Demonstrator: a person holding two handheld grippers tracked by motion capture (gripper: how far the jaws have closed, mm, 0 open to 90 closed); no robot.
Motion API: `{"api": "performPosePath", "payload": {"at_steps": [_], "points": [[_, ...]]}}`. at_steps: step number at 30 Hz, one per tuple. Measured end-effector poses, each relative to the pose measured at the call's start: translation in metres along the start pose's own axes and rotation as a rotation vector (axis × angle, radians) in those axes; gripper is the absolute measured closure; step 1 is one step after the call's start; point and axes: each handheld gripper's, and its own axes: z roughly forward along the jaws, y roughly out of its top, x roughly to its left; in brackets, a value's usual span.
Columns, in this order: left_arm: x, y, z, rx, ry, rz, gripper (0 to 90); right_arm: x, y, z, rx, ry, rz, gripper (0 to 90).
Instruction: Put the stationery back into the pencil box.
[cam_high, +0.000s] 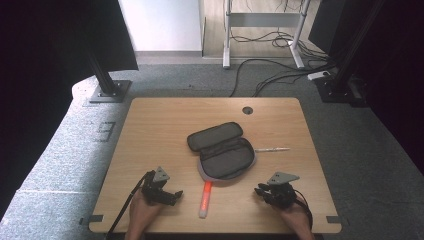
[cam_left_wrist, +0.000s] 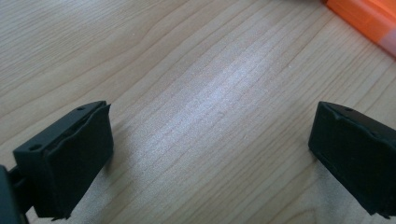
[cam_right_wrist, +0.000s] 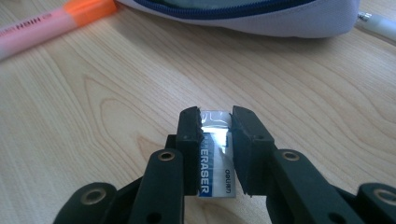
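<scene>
Eraser sat pinched between the jaws of your right gripper, low over the near right part of the table, its wrapped end sticking out past the tips. Going left to right: your left gripper rested near the near left edge with its jaws spread wide and nothing but bare wood between them. Just right of it lay the orange-and-pink highlighter, pointing toward you. Beyond that, at the middle of the table, the pencil case lay unzipped and folded open, with a white pen just off its right side.
</scene>
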Motion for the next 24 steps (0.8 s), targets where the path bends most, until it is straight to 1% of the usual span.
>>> {"api": "performPosePath", "payload": {"at_steps": [2, 4, 8, 13, 20, 24], "points": [[0.000, 0.000, 0.000, 0.000, 0.000, 0.000, 0.0, -0.001, 0.001, -0.001, -0.007, -0.003, 0.000, 72.5], [0.000, 0.000, 0.000, 0.000, 0.000, 0.000, 0.0, -0.002, 0.002, -0.003, -0.019, 0.006, 0.010, 72.5], [0.000, 0.000, 0.000, 0.000, 0.000, 0.000, 0.0, -0.003, 0.005, -0.005, -0.031, 0.001, 0.007, 72.5], [0.000, 0.000, 0.000, -0.001, 0.000, 0.000, 0.0, -0.005, 0.006, -0.006, -0.037, -0.003, 0.010, 72.5], [0.000, 0.000, 0.000, -0.001, 0.000, -0.001, 0.0, -0.007, 0.013, -0.008, -0.052, 0.009, 0.011, 72.6], [0.000, 0.000, 0.000, 0.000, 0.001, 0.000, 0.0, -0.011, 0.015, -0.007, -0.051, 0.012, 0.018, 72.5]]}}
